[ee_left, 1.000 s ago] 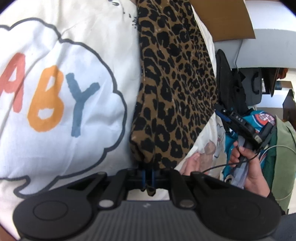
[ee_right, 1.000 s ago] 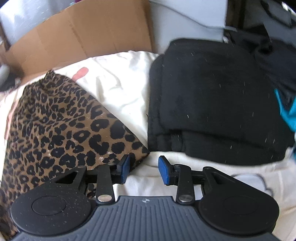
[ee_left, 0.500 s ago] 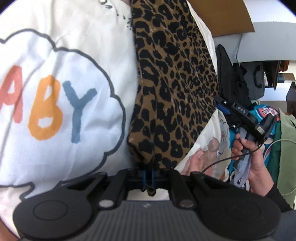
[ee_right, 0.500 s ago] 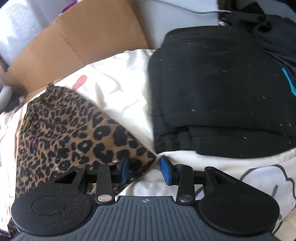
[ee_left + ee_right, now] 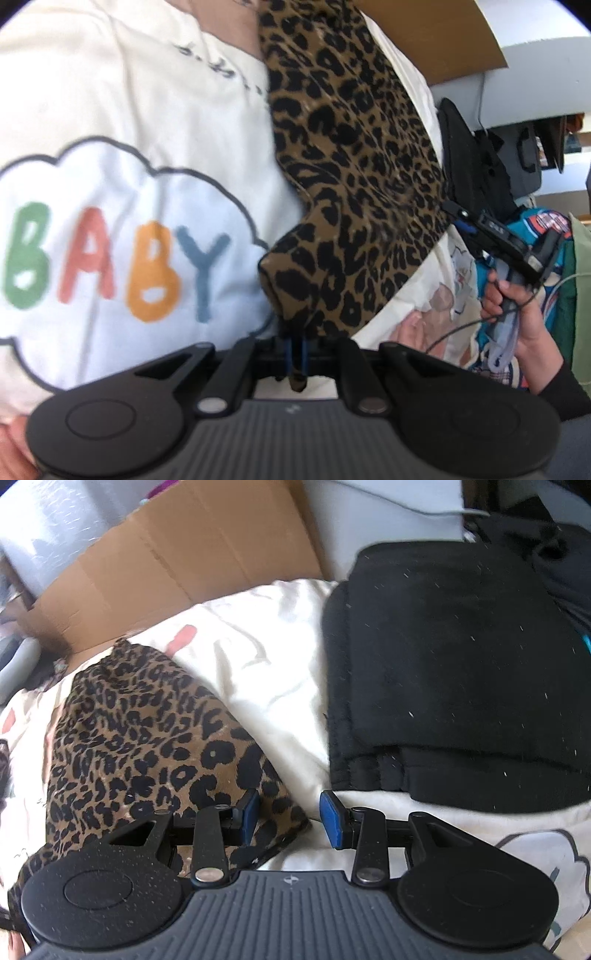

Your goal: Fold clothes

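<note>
A leopard-print garment [image 5: 354,192] lies stretched over a cream sheet [image 5: 147,110] printed with a cloud and the word BABY. My left gripper [image 5: 296,354] is shut on the near corner of this garment, and a scrap of fabric pokes out between its blue pads. In the right wrist view the same leopard-print garment [image 5: 147,746] lies at the left. My right gripper [image 5: 290,816] stands open over its near right corner, the left pad [image 5: 250,810] above the fabric and the right pad [image 5: 330,819] above the cream sheet [image 5: 266,672].
A folded black garment [image 5: 454,672] lies on the sheet at the right. Brown cardboard [image 5: 192,561] stands behind the bed. In the left wrist view a hand [image 5: 517,314] holds the other gripper [image 5: 495,236] with its cable, near teal and green clothes [image 5: 569,280].
The left view has shifted so the whole word BABY shows, with the garment's corner still held. The right gripper has moved slightly closer to the garment's other corner, still open.
</note>
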Demonstrator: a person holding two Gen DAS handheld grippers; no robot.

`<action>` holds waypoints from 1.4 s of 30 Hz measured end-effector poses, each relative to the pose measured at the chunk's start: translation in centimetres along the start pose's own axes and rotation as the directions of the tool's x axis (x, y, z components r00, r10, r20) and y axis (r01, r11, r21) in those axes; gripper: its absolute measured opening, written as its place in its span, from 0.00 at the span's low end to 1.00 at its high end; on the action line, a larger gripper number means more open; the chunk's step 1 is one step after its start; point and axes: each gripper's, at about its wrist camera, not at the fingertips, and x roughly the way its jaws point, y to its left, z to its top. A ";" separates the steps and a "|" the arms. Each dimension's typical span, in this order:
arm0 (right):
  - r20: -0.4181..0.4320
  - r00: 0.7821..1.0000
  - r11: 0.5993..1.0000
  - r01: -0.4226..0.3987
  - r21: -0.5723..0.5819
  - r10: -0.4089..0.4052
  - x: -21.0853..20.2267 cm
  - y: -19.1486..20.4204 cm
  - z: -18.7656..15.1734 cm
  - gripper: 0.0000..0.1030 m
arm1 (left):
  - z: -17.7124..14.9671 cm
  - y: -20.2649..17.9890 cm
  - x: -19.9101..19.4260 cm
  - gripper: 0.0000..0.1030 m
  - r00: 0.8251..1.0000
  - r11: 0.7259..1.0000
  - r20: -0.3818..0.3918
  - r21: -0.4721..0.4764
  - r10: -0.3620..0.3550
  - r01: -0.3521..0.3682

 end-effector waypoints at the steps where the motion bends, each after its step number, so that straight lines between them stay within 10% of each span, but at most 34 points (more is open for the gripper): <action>1: 0.002 1.000 1.000 -0.005 -0.013 0.005 -0.1 0.2 0.1 0.40 | 0.1 0.2 -0.2 0.05 1.000 1.000 0.003 -0.002 0.007 -0.006; 17: -0.110 0.994 0.999 -0.024 -0.047 0.019 2.8 1.3 0.4 0.31 | 0.0 0.6 -1.1 0.05 0.999 0.999 0.016 0.002 0.038 -0.039; 27: -0.100 0.995 0.993 -0.041 -0.113 0.030 1.0 4.0 -0.2 0.06 | 0.0 0.2 -4.1 0.05 0.992 0.994 0.063 0.010 0.107 -0.108; 42: -0.204 0.948 0.970 -0.239 0.047 0.244 0.0 5.3 -1.5 0.04 | 0.3 0.0 -10.5 0.05 0.969 0.975 0.114 0.005 0.220 -0.222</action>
